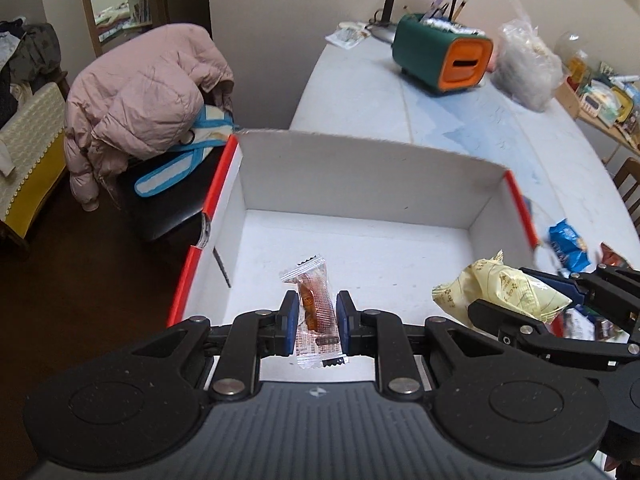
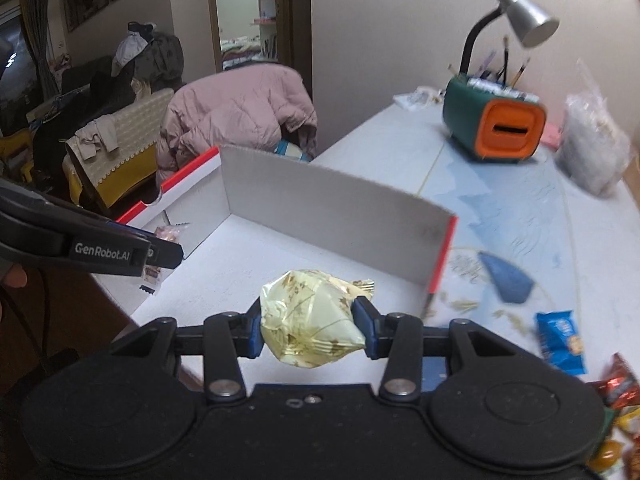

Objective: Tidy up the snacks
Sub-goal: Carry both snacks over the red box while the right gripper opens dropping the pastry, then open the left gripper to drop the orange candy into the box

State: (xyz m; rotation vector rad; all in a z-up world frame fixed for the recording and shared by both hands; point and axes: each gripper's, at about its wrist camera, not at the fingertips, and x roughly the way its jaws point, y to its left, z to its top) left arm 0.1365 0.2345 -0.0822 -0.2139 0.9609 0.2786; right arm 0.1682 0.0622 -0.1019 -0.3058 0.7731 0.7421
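My left gripper (image 1: 317, 312) is shut on a clear-wrapped brown snack (image 1: 316, 310) and holds it over the near part of a white cardboard box (image 1: 360, 176) with red outer sides. My right gripper (image 2: 308, 324) is shut on a pale yellow snack packet (image 2: 310, 322) over the box's near right side; that packet also shows in the left wrist view (image 1: 500, 290). The left gripper's fingers (image 2: 160, 250) show at the left of the right wrist view. A blue snack packet (image 2: 560, 342) lies on the table right of the box.
The light table (image 2: 520, 208) carries a green and orange organiser (image 2: 494, 124), a desk lamp (image 2: 524, 16) and a clear plastic bag (image 2: 592, 148). More snack packets (image 2: 616, 388) lie at the right edge. A chair with a pink jacket (image 1: 140, 96) stands left of the table.
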